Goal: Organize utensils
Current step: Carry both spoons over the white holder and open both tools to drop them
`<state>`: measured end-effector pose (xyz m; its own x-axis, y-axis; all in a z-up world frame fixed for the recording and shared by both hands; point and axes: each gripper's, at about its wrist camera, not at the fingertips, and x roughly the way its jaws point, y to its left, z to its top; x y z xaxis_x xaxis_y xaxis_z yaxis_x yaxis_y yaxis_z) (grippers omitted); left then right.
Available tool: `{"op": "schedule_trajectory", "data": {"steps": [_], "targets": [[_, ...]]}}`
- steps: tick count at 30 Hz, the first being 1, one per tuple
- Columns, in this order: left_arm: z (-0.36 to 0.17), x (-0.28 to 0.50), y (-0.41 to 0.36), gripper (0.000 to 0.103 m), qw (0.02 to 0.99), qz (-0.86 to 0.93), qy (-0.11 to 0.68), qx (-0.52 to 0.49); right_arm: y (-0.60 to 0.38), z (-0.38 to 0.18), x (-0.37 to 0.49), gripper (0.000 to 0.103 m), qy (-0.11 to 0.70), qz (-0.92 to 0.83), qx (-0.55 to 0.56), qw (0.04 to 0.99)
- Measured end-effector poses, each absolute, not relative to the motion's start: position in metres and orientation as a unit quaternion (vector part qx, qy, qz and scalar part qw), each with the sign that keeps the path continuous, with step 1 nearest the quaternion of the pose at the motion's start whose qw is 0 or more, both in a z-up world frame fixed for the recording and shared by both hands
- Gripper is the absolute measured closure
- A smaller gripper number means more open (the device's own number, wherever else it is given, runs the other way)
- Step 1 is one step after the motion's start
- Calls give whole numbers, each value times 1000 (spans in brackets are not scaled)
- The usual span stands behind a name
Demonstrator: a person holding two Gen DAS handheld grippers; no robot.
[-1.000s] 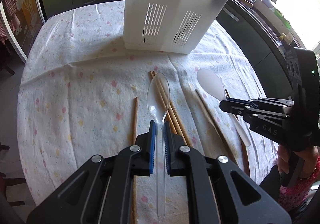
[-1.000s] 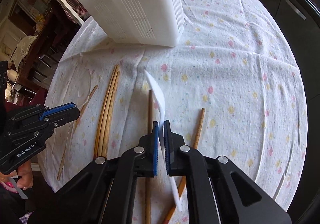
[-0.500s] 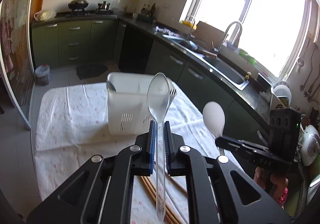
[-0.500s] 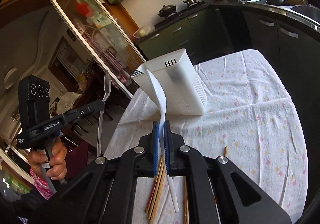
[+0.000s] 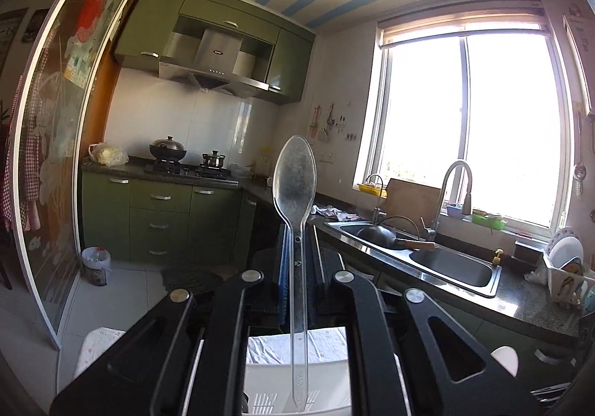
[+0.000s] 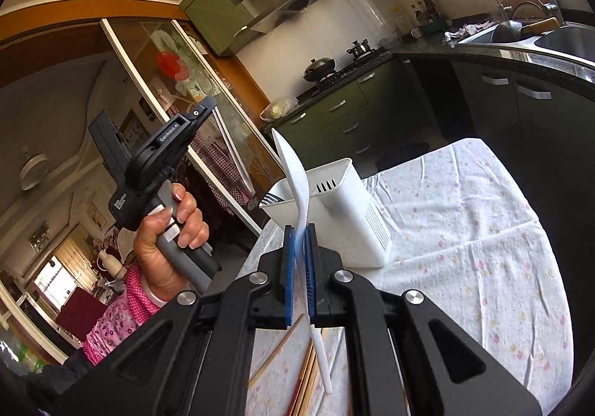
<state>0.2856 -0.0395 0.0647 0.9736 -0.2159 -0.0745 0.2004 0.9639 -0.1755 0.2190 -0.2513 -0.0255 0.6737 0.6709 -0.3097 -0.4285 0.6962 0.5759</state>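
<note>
- White floral tablecloth (image 6: pixel 465 230) covering the table, creased, bearing the caddy and loose chopsticks.
- White plastic utensil caddy (image 6: pixel 357 226) standing upright on the cloth, slotted walls; fork tines (image 6: pixel 270 198) showing above its rim at the left corner. Same caddy's rim (image 5: pixel 297 371) visible directly beneath the left tool in the left wrist view.
- Left gripper (image 5: pixel 297 267) tilted up toward the kitchen ceiling, blue pads clamped together on the handle of a clear plastic spoon (image 5: pixel 295 174). Bowl end raised above the fingers; handle tip hanging down over the caddy opening, contact with the caddy not determinable.
- Same left gripper (image 6: pixel 208 107) seen from the right wrist view, held high to the left of the caddy, clear handle slanting down from it toward the caddy. Left hand (image 6: pixel 167 241) wrapped around its grey grip.
- Right gripper (image 6: pixel 299 267) closed on a white plastic spoon (image 6: pixel 297 178), gripped around mid-length. Bowl end up, edge-on, in front of the caddy's left corner; handle projecting down below the pads, above the cloth.
- Wooden chopsticks (image 6: pixel 305 378) lying on the cloth beneath the right tool, several side by side, one (image 6: pixel 277 352) apart at an angle.
</note>
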Motion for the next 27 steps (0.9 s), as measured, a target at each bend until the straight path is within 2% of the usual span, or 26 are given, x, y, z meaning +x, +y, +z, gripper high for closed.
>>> {"op": "schedule_trajectory", "data": {"steps": [8, 13, 14, 16, 18, 27], "targets": [[14, 301, -44, 95, 995, -62, 53, -54, -238, -7, 236, 97, 223, 316, 243, 890], [-10, 300, -42, 93, 995, -62, 63, -39, -225, 11, 254, 97, 174, 308, 248, 902], [-15, 299, -42, 90, 995, -63, 63, -35, -221, 15, 259, 97, 164, 303, 250, 905], [-23, 295, -43, 62, 995, -65, 64, -28, -214, 19, 271, 97, 146, 294, 252, 910], [-28, 289, -41, 52, 996, -63, 61, -22, -204, 22, 285, 97, 133, 287, 252, 915], [-18, 241, -20, 50, 993, -90, 65, -37, -149, 21, 347, 97, 118, 260, 225, 931]]}}
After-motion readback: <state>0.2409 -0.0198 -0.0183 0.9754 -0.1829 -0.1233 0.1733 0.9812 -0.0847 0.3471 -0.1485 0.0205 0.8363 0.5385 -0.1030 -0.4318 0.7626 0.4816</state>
